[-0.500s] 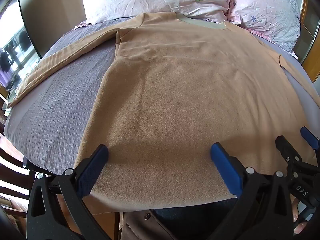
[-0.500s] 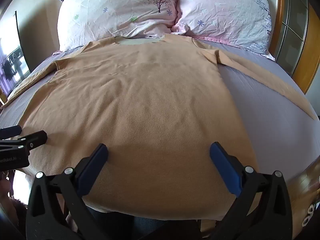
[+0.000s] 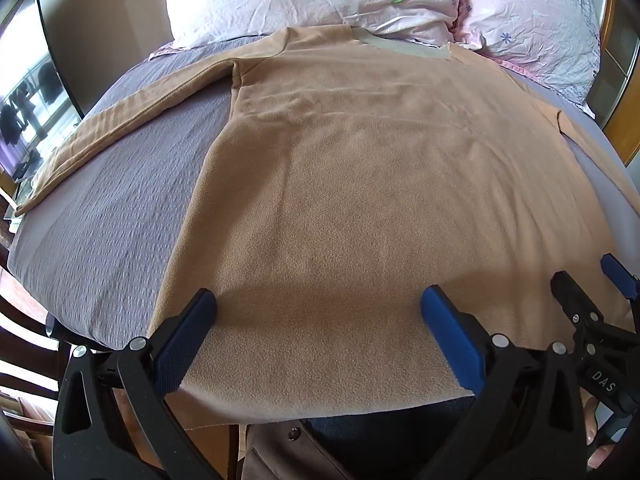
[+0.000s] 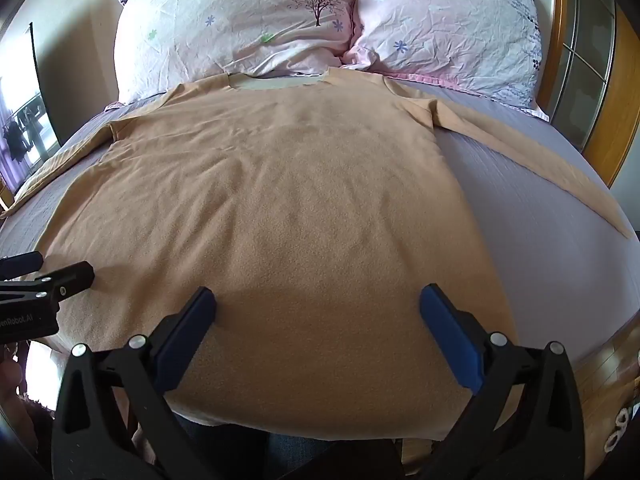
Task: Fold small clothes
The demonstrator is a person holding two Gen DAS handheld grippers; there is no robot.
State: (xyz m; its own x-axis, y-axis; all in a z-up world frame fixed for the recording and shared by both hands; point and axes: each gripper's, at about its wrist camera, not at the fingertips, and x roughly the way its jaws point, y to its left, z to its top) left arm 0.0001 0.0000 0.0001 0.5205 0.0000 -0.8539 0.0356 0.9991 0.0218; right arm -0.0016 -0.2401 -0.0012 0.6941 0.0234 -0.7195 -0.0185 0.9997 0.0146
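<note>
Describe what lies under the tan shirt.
The tan shirt lies flat on the grey bedspread, which shows on both sides. Whatever is beneath the shirt's body is covered.

Left hand-held gripper (image 3: 318, 334) and right hand-held gripper (image 4: 318, 334) side by side, jaws wide apart

The bed (image 4: 520, 216) wears a grey textured cover. A tan long-sleeved shirt (image 4: 280, 216) lies flat on it, neck toward the head end, both sleeves spread out to the sides, hem hanging over the near edge. Two floral pillows, one whitish (image 4: 240, 28) and one pinker (image 4: 448, 24), rest side by side at the head; the shirt's collar touches them.
</note>
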